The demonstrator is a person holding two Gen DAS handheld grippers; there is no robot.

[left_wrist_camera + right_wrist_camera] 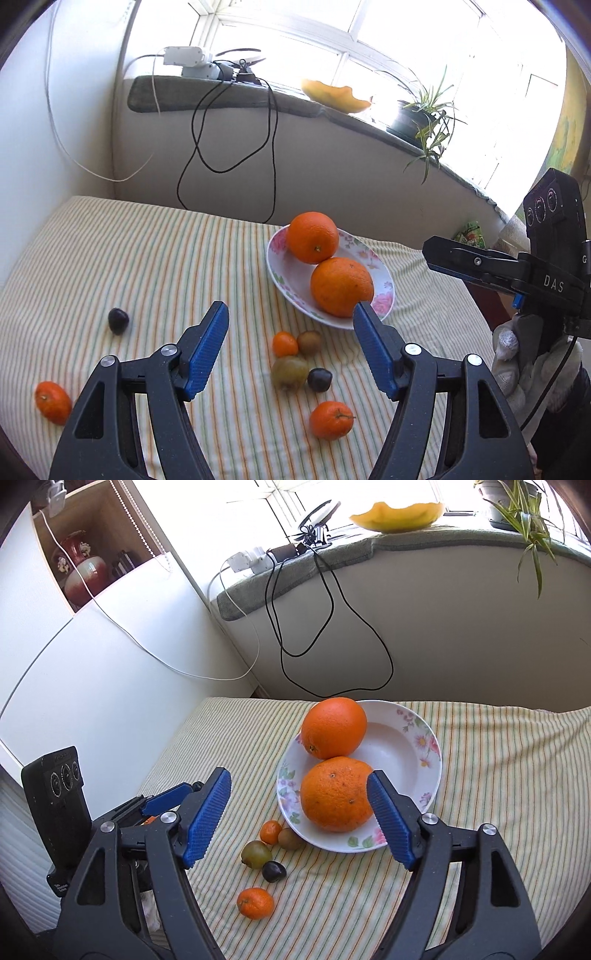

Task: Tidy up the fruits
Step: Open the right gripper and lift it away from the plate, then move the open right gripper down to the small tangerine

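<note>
While both hand-held grippers (290, 319) (299, 786) gape empty, two pitted oranges (336, 794) (glossy) fill the floral plate (413, 753).

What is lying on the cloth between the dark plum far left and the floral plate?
Left wrist view: only bare striped cloth lies between the dark plum and the floral plate.

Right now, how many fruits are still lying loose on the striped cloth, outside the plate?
7: four clustered before the plate: tangerine, kiwi, green plum, dark plum; tangerine nearer; dark plum and tangerine at left.
</note>
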